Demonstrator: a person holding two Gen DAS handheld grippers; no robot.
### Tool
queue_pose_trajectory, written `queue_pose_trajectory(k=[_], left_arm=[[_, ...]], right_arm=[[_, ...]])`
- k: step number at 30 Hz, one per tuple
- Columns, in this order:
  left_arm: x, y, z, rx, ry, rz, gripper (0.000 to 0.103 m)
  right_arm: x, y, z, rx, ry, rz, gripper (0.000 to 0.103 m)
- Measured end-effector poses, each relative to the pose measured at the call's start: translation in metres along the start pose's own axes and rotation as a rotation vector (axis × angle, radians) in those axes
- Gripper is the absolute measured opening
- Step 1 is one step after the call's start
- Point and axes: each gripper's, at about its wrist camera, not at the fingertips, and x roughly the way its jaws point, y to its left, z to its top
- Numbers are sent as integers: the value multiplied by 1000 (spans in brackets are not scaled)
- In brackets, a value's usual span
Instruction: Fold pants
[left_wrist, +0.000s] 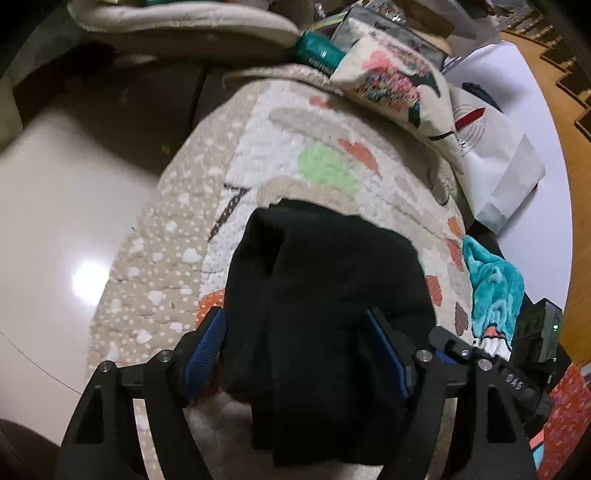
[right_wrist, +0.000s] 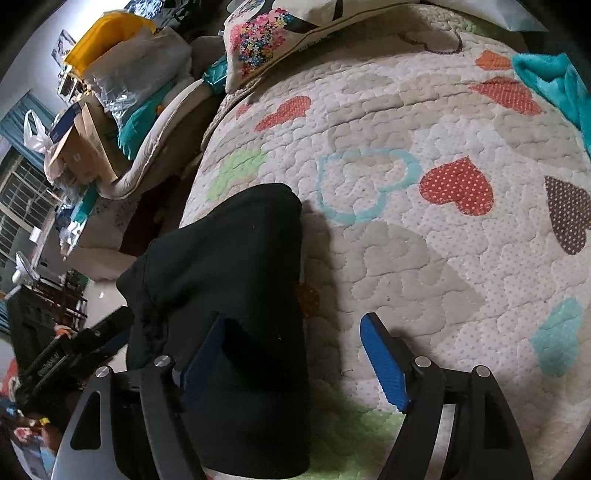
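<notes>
Left gripper (left_wrist: 295, 354): my blue pads spread, folded black fabric pants (left_wrist: 325, 314) bulging between them, no pinch I can see.
Right gripper (right_wrist: 291, 365): mine too, jaws wide; pants (right_wrist: 229, 295) cover the left pad.
Pants: bunched on the heart-patterned quilted bedspread (right_wrist: 424, 258), near its edge.

The left gripper (left_wrist: 295, 354) points steeply down, and its jaws stand wide apart. Its blue pads (left_wrist: 207, 350) sit on both sides of the folded black pants (left_wrist: 325, 295), and it is not clear if they press on the cloth. The right gripper (right_wrist: 291, 358) also points steeply down, with jaws wide. Its left finger lies against the pants; its right pad (right_wrist: 384, 365) is free.
</notes>
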Motion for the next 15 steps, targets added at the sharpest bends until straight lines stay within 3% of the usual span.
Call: queue_pose_trajectory(k=[4,6,7,11,12,14,15], left_arm=[[24,7,3,-54,53,-72,86],[30,2,3,-53,55,-93,97],[33,0,3,-48,55,-93,103],[43,-18,5,6,85,-12,103],[44,-22,6,27,102,5,102],[42,-28,6,54,109,30,76],[39,-32,6,59,114,11,70]], right_arm=[[16,-3,11,34,29,58,80],[28,-1,19,35,59,102,80],[37,2,22,36,82,135,80],[59,12,27,26,103,179,85],[60,15,29,20,104,183,83],[58,18,30,22,115,188,70],[54,19,30,20,115,188,55]])
